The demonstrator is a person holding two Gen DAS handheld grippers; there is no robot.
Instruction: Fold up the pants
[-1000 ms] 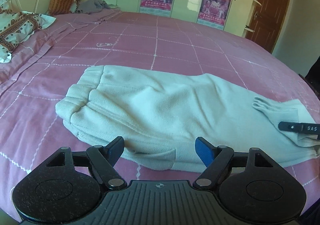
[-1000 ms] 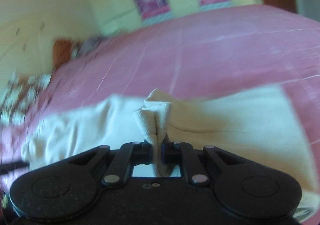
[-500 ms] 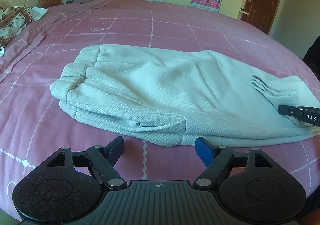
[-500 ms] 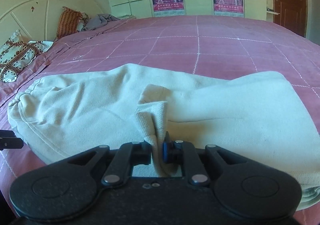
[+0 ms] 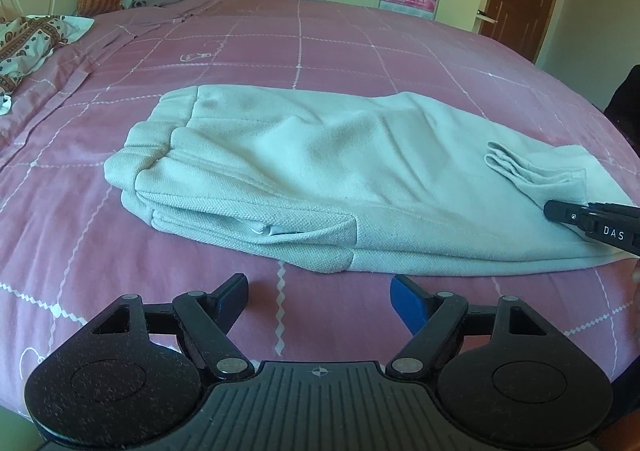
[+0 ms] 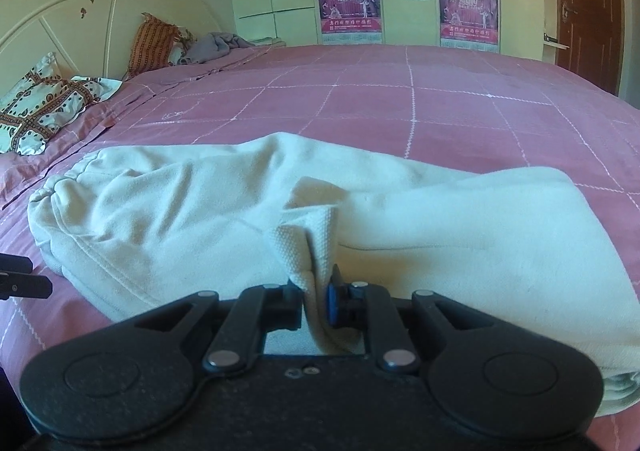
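Bed (image 5: 360, 51): pink checked cover fills both views. Pillows and a grey bundle sit far off near the headboard, well apart from the work.

Pants (image 5: 320, 171): pale, heavy knit, lying across the middle of the bed already doubled lengthwise. Waistband end is toward the pillows, cuff end on the right of the left wrist view, near edge just ahead of my left fingers. They look thick and floppy; I judge the layers will slide on each other if dragged.

Right gripper (image 6: 320, 299): a raised pleat of the cuff-end fabric (image 6: 308, 247) stands between its fingers. The jaws have just been opening a little, with cloth between them. A thin gap shows beside the blue pad, so I read this as letting go, not a firm pinch. In the left wrist view its tip (image 5: 560, 211) rests on the cuff end.

Left gripper (image 5: 320, 291): fingers spread wide, nothing between them, hanging over bare cover just short of the pants' near edge.

Step in hand, my judgement: releasing the cuff end after laying it down.
- Open fully before backing off, else the pleat will drag.
- Withdraw low and straight back.
- Left hand could press the near edge to steady the stack.
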